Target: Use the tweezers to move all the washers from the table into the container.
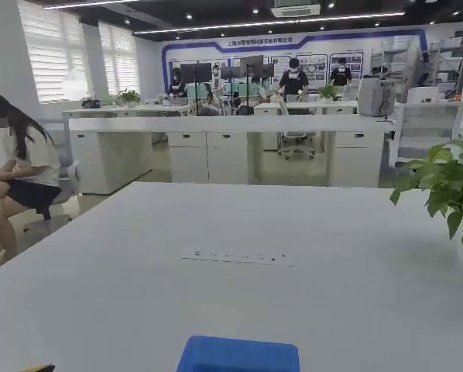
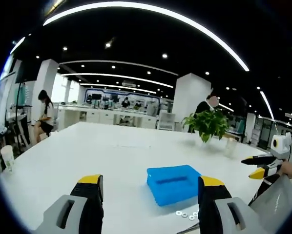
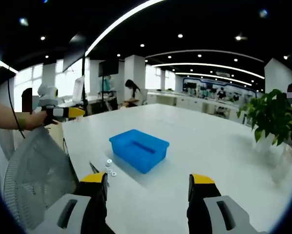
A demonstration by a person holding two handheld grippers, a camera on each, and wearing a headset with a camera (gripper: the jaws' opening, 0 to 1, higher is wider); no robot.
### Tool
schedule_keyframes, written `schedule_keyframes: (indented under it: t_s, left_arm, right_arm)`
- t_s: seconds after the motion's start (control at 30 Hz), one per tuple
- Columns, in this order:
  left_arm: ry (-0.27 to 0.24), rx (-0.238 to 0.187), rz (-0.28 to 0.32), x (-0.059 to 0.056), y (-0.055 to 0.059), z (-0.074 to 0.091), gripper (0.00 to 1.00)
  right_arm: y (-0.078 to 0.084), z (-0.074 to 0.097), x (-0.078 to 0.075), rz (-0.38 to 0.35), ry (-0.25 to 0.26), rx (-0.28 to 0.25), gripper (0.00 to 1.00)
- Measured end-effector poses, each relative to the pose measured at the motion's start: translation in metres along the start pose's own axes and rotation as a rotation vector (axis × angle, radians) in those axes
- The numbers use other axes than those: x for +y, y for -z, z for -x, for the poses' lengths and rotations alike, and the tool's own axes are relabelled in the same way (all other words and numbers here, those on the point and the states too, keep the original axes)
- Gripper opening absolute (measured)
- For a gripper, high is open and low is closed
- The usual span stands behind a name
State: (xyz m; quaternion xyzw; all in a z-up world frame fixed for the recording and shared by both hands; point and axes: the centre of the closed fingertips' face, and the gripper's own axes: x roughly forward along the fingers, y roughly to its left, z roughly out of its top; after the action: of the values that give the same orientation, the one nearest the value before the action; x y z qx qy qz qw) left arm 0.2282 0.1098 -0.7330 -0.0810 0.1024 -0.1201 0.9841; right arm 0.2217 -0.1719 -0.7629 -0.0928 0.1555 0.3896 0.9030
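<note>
A blue rectangular container (image 2: 174, 183) stands on the white table (image 2: 102, 156), with several small washers (image 2: 185, 214) lying on the table just in front of it. My left gripper (image 2: 151, 195) is held open over the near edge of the table, nothing between its yellow-tipped jaws. My right gripper (image 3: 147, 187) is also open and empty, facing the container (image 3: 138, 148) and the washers (image 3: 109, 168). A thin dark pointed tool (image 3: 93, 167), possibly the tweezers, lies beside the washers. In the head view the container (image 1: 238, 355) sits at the bottom edge.
A potted plant (image 3: 270, 114) stands at the table's right side. A power strip (image 1: 239, 256) is set into the middle of the table. A mesh chair back (image 3: 33, 175) is close on the left. A person (image 1: 18, 167) sits past the table's left end.
</note>
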Motion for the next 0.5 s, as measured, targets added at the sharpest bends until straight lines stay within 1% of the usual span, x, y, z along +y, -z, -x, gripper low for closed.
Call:
schedule_keyframes:
  t_s: [0.17,0.37,0.5]
  left_arm:
    - [0.002,-0.002,0.011,-0.0002,-0.0005,0.0007,0.78]
    - [-0.001,0.002,0.006,0.0001,0.0001,0.0007,0.78]
    - [0.006,0.003,0.004,-0.0016,0.0002,0.0006,0.78]
  right_arm:
    - [0.0006,-0.0004,0.0020,0.012,-0.008,0.005,0.63]
    - [0.0009,-0.0003,0.0024,0.011,-0.012,0.006,0.63]
    - [0.0017,-0.0003,0.0027,0.015,-0.014,0.009,0.62]
